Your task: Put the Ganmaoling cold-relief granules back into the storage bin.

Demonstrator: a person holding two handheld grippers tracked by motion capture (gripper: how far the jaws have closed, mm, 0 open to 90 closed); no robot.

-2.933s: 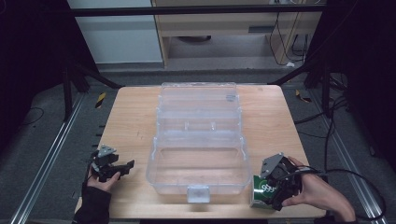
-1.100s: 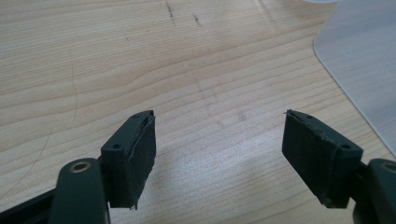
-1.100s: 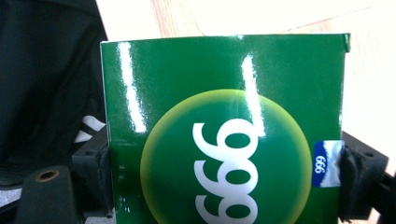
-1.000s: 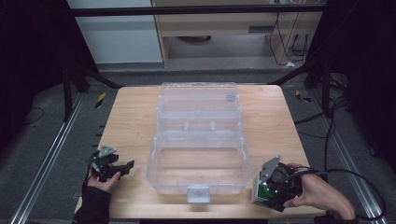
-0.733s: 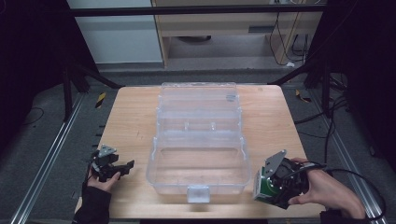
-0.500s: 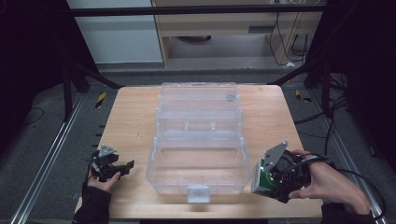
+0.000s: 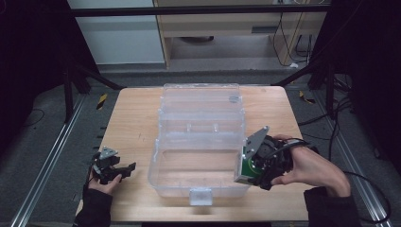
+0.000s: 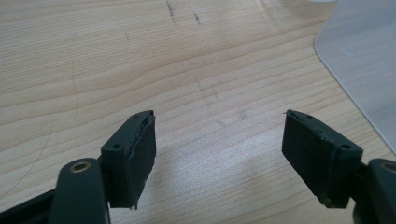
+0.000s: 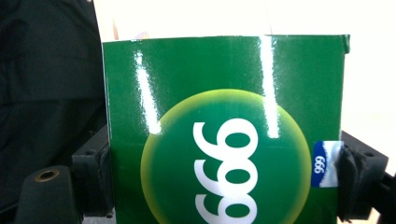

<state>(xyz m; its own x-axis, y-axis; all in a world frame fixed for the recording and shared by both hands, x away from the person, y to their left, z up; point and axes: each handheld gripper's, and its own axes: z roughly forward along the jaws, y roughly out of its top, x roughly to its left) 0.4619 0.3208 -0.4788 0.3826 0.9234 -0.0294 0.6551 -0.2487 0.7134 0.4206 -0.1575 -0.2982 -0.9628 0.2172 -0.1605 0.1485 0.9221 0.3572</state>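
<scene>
Right gripper view showed the right gripper clamped on a green box, its two black jaws pressed against the box's left and right sides near the bottom of the frame, with a white "999" inside a yellow-rimmed circle printed on the glossy face and a small blue sticker at the right edge. In the high view the same gripper sat at the lower right of the frame, held by the person's right hand, and the green box it carried hung just at the right wall of the clear plastic bin, which stood open in the middle of the wooden table with its lid thrown back toward the top of the frame. The bin looked empty. At the lower left, the left gripper rested low over the table, well apart from the bin; in the left gripper view its jaws stood wide with nothing between them, only bare wood beneath and a corner of the bin at the upper right. The step in hand seemed to be carrying the box into the bin. The next move would call for lifting the box clear of the bin's right wall, bringing it over the open compartment, lowering it to the floor and only then letting the jaws part.
</scene>
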